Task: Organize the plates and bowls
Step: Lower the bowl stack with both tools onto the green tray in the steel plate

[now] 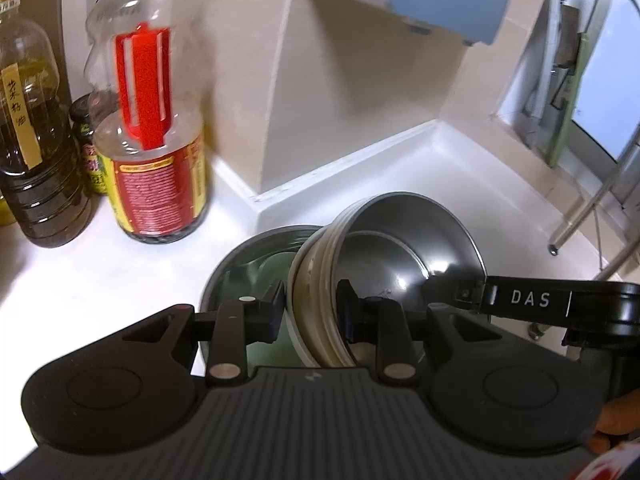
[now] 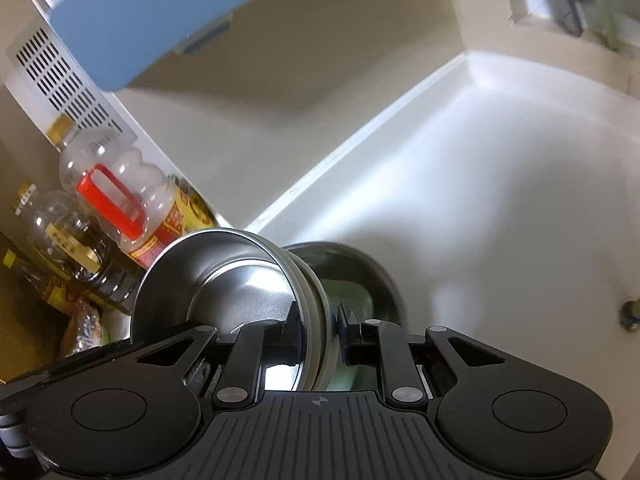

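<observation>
— So, from the left wrist view, what's in hand?

— The left gripper (image 1: 312, 308) is clamped on the wall of a steel bowl (image 1: 400, 256), one jaw outside, one inside. It looks like a nested stack, ribbed rims showing, tilted on edge above the white counter (image 1: 120, 272). Just beyond sits a second bowl (image 1: 248, 268), dark, with a greenish inside, low on the counter. The right gripper's arm marked DAS (image 1: 528, 300) reaches in at the far rim.

— And the right wrist view?

— Same stack (image 2: 224, 280), seen from the other side. The right gripper (image 2: 320, 332) is closed on its rim too, so both hands carry it. The greenish bowl (image 2: 352, 276) lies just behind it to the right, blurred, so I can't tell whether they touch. Oil bottles (image 2: 120, 208) stand at the left.

— How far along?

— I'd judge midway: some bowls are stacked, but the stack is not yet set down, and the green one waits apart. No plates are in view.
</observation>
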A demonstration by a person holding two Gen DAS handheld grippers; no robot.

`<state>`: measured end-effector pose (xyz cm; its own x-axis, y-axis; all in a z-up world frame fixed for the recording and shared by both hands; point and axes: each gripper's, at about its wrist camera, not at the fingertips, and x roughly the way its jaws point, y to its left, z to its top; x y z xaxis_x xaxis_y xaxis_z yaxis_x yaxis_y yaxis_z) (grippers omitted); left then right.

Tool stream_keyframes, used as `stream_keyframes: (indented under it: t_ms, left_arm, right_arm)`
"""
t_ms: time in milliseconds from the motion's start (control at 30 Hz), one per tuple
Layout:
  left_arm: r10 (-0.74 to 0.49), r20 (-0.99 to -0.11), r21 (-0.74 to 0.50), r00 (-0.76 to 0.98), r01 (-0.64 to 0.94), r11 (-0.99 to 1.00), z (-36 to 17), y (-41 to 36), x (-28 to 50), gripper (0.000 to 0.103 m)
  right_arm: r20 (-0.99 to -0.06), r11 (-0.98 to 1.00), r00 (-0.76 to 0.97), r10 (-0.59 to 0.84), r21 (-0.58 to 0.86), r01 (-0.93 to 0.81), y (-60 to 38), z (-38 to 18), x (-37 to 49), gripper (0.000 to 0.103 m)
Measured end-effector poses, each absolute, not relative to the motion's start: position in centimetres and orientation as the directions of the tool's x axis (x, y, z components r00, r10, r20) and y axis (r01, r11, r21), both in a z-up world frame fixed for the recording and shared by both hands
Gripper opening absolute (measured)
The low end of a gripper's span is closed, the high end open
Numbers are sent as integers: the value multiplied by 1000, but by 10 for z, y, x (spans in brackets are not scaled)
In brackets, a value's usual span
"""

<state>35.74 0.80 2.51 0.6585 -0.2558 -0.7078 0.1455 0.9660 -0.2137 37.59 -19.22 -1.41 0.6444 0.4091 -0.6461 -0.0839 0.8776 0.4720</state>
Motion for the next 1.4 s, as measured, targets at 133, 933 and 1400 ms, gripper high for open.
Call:
stream_keyframes:
  t_ms: [133, 933, 1400]
  left_arm:
    - [-256, -736, -229, 627, 125, 965, 17, 18, 371, 24]
    - [-301, -781, -290, 547, 108, 951, -13, 33, 408, 24]
    - [-232, -749, -168, 620, 162, 972, -1, 27, 394, 27]
  right_arm:
    - [-680, 877, 604, 417, 474, -71, -184, -20, 390, 18]
    - [-745, 881, 520, 418, 471, -33, -175, -40, 414, 22]
    - [-670, 873, 599, 438, 477, -106, -184, -34, 396, 27]
